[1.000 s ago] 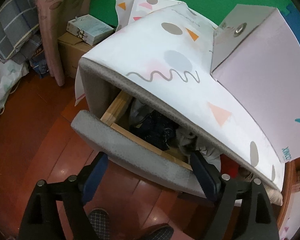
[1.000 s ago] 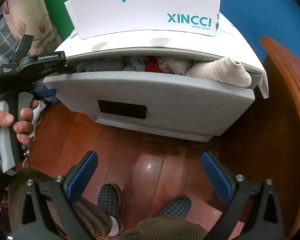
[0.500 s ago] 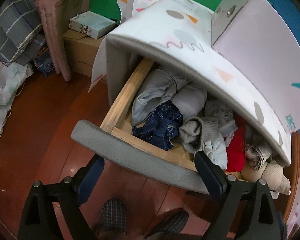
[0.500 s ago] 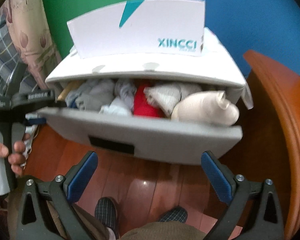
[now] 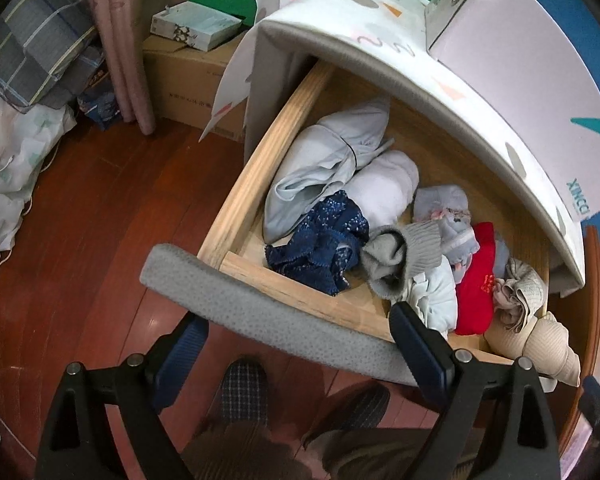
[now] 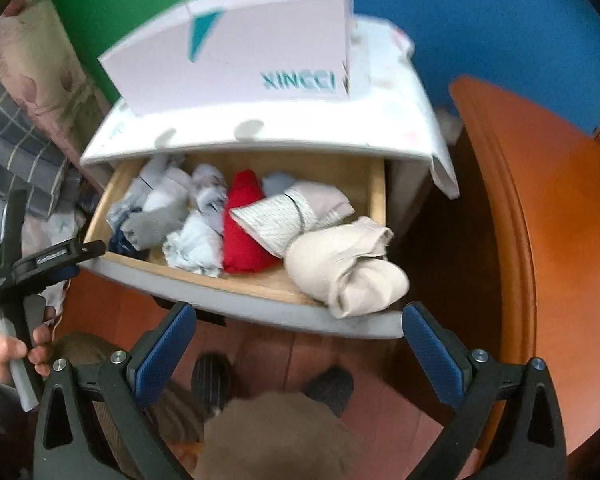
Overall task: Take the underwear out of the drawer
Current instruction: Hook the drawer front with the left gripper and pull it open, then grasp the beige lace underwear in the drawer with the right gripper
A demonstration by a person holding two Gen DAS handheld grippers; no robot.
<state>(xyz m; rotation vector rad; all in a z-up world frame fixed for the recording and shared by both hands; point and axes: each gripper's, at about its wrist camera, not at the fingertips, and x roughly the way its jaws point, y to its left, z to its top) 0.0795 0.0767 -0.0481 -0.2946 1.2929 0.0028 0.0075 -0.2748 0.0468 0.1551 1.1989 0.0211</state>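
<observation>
— Where was the underwear?

— It lay in the drawer (image 5: pixel 236 204), which stood pulled out of the cabinet (image 5: pixel 384 52). A dark blue lace piece (image 5: pixel 320 248) sat near the left front corner, with pale blue garments (image 5: pixel 324 160) behind it and a red one (image 5: pixel 476 280) to the right.

— And the tongs?

— The left tongs (image 5: pixel 300 352) stood spread wide over the drawer's grey front (image 5: pixel 260 312), pinching nothing. The right tongs (image 6: pixel 296 344) were also spread and empty, nearer than the drawer. A beige roll (image 6: pixel 348 264) sat at the right front corner.
</observation>
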